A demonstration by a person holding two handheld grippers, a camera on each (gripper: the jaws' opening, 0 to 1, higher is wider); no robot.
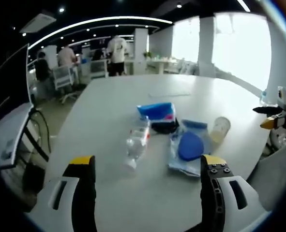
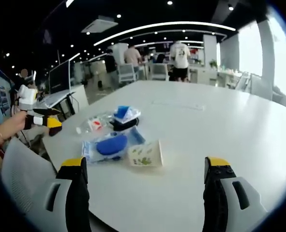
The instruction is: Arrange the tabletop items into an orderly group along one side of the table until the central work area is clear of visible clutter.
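In the left gripper view the bottle [image 1: 137,140] lies centre frame on the bench [image 1: 133,96], long axis pointing away, just ahead of the left gripper [image 1: 147,166]; both grippers' fingers gape wide, empty, the right gripper [image 2: 145,166] facing the cup [image 2: 146,153].

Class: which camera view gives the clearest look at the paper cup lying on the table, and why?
The right gripper view: the paper cup lies on its side nearest the camera, its printed side showing. In the left gripper view the cup sits farther off beside the blue pouch, its print unreadable.
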